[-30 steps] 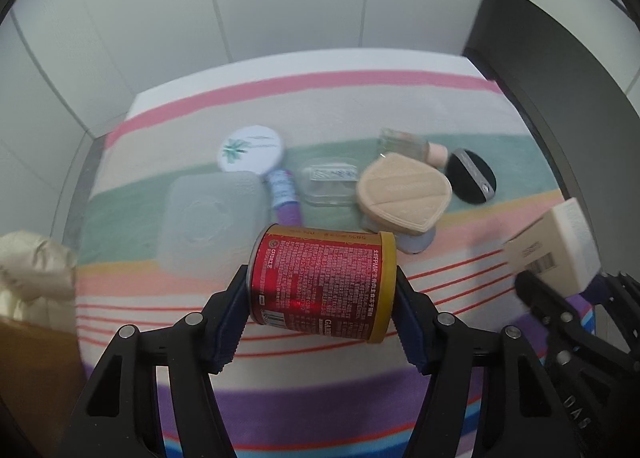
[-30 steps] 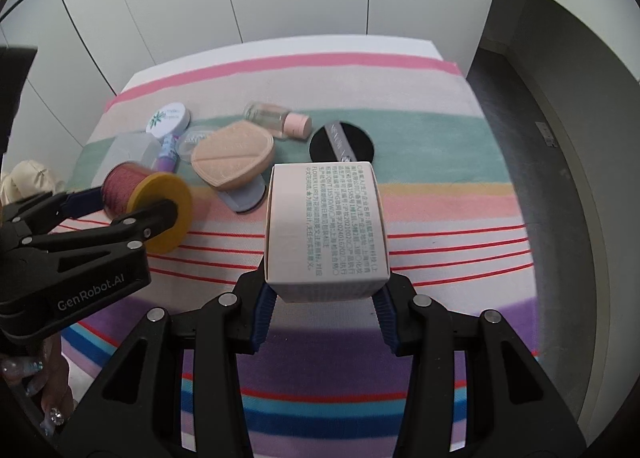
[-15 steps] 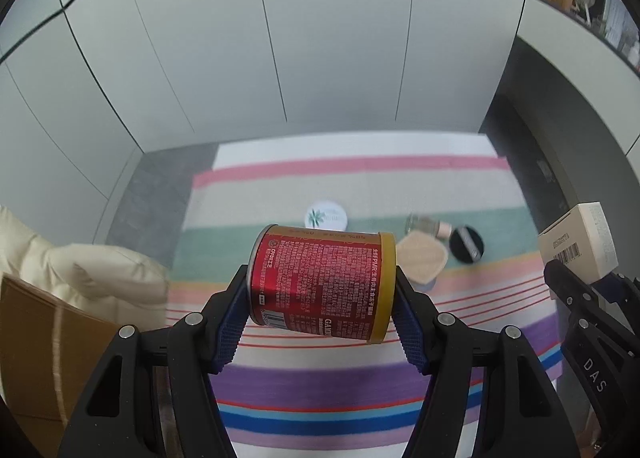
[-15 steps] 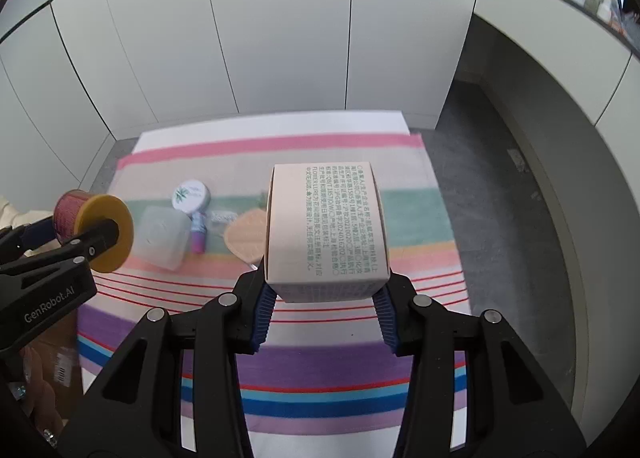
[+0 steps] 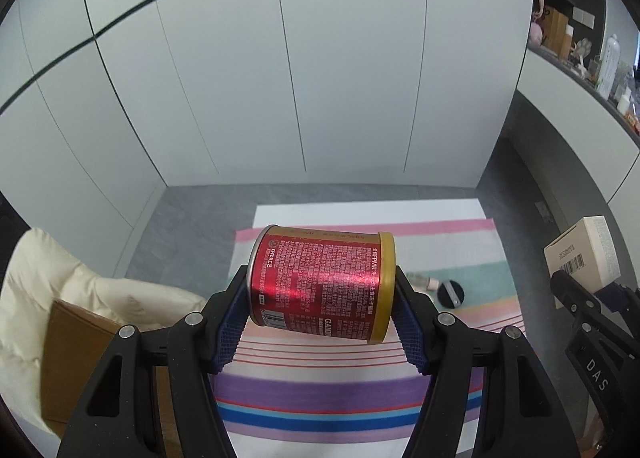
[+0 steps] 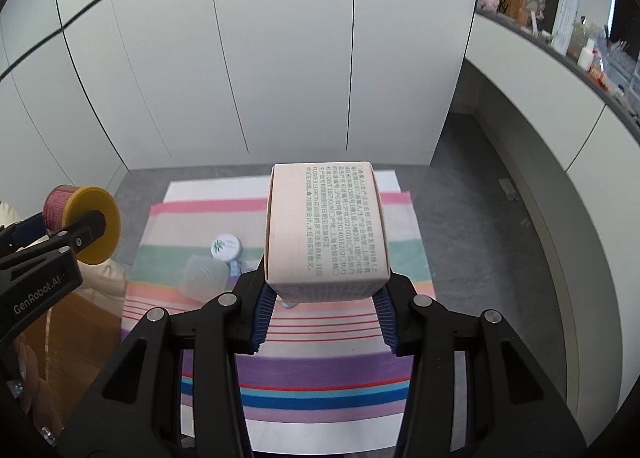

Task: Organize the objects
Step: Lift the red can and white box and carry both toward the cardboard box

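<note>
- A striped mat (image 6: 280, 382) is spread on the grey floor, its far edge lying toward a wall of white panels.
- A cream padded garment (image 5: 60, 290) and a brown cardboard box (image 5: 76, 366) are seen off the mat's left edge.
- A pale printed carton (image 6: 326, 223) is clamped between the blue pads of the right gripper (image 6: 324, 310) and is held in the air above the mat.
- A red can (image 5: 320, 286) with a yellow lid is grasped on its side by the left gripper (image 5: 320, 322), one pad pressed on each end, and is held in the air over the mat.
- A translucent lidded container (image 6: 202, 276) lies near the mat's left edge, on the green and pink stripes.
- A round white jar (image 6: 226, 246) with a leaf print is set just beyond that container.
- A black round puff (image 5: 451, 293) rests on the green stripe nearer the mat's right edge, with a small bottle (image 5: 424, 281) just beside it.
</note>
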Available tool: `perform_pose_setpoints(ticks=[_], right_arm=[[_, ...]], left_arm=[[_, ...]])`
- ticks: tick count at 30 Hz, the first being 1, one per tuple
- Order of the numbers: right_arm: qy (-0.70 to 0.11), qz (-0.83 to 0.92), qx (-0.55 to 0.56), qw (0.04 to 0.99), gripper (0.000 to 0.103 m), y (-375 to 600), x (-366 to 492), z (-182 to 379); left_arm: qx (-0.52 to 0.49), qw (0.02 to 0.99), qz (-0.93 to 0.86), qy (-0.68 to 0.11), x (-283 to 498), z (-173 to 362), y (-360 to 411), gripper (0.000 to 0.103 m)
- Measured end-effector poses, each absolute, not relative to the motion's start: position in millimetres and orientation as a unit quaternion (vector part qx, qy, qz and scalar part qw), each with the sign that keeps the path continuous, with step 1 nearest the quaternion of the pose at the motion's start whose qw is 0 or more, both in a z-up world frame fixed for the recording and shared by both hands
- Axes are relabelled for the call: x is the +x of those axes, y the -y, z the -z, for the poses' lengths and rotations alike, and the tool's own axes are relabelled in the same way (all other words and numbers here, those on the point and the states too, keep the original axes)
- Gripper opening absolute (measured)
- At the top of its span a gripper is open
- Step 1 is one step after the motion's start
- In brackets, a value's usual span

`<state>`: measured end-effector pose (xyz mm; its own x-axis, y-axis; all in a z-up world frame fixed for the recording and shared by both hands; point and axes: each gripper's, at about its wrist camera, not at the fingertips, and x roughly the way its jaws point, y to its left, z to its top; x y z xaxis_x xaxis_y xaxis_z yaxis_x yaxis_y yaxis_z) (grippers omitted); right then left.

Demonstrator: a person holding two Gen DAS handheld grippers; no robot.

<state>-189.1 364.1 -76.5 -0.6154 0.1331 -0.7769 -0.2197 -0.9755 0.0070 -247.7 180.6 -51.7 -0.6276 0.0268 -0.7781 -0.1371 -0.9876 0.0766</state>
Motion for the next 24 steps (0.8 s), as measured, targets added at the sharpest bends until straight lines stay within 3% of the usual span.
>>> perform_pose_setpoints(ticks=[13, 24], right_arm=[[-0.058, -0.896, -0.426, 0.11, 0.046, -368.2, -158.7, 46.8], [-0.067, -0.884, -0.451, 0.105, 0.046, -353.1, -89.6, 61.3]], left_arm=[[-0.423, 0.051, -0.902, -0.068, -215.6, 21.6, -175.0, 0.066], [-0.449, 0.039, -0.891, -0.064, -150.7, 49.0, -135.4, 0.066]])
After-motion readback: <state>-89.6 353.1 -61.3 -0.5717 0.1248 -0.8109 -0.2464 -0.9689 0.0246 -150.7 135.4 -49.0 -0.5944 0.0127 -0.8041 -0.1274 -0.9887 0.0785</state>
